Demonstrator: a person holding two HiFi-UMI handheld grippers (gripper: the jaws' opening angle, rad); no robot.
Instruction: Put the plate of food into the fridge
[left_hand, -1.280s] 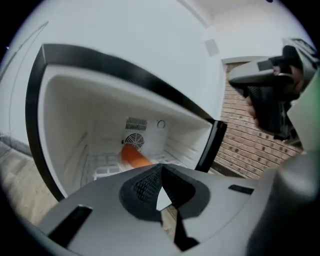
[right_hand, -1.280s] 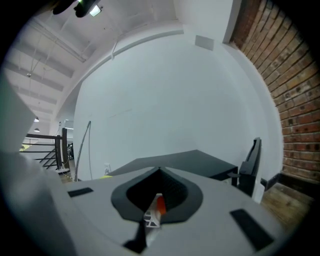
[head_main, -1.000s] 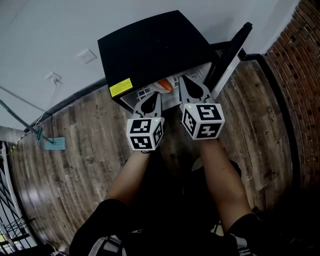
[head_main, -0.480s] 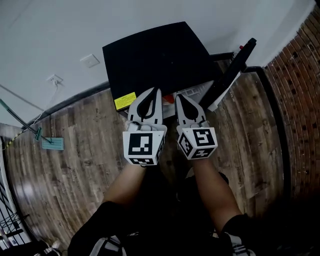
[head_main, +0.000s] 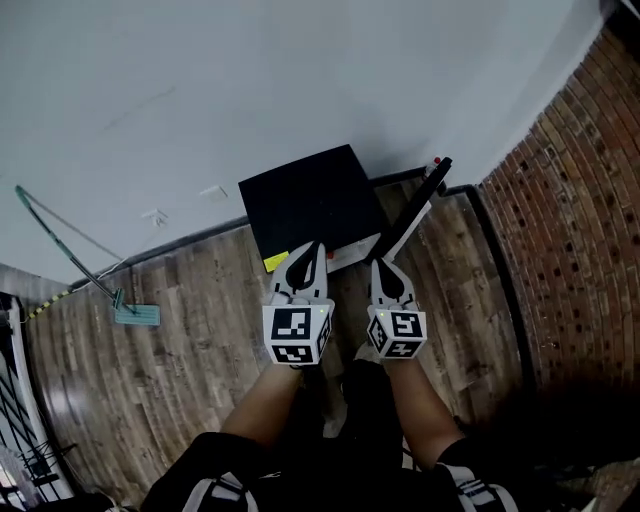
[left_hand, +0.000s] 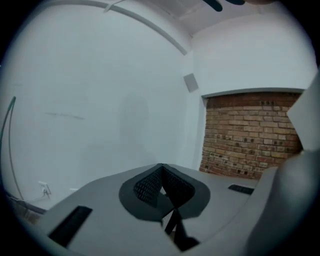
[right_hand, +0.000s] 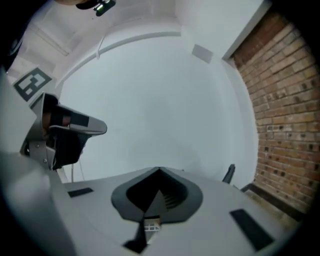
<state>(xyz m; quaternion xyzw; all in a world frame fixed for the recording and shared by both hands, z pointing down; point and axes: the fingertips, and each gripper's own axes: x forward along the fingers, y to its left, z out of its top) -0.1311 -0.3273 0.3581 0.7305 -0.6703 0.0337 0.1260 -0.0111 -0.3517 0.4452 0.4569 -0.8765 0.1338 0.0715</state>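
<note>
In the head view a small black fridge (head_main: 308, 198) stands on the floor against the white wall. Its door (head_main: 413, 212) hangs open to the right. Only a pale strip of its open front (head_main: 345, 256) shows, and the plate of food is hidden. My left gripper (head_main: 314, 247) and right gripper (head_main: 381, 265) hover side by side above and just in front of the opening. Both are shut and hold nothing. The left gripper (left_hand: 161, 165) faces bare wall in its own view. The right gripper (right_hand: 160, 170) sees wall and the door's top edge (right_hand: 229, 174).
A mop (head_main: 128, 312) leans at the left with its head on the wooden floor (head_main: 180, 330). A brick wall (head_main: 565, 190) closes off the right side. Wall sockets (head_main: 155, 216) sit low on the white wall. The person's legs are below the grippers.
The head camera has risen and pulled back, so the fridge looks smaller and farther. Both grippers have drawn back from the opening. The orange food seen inside earlier is now out of sight.
</note>
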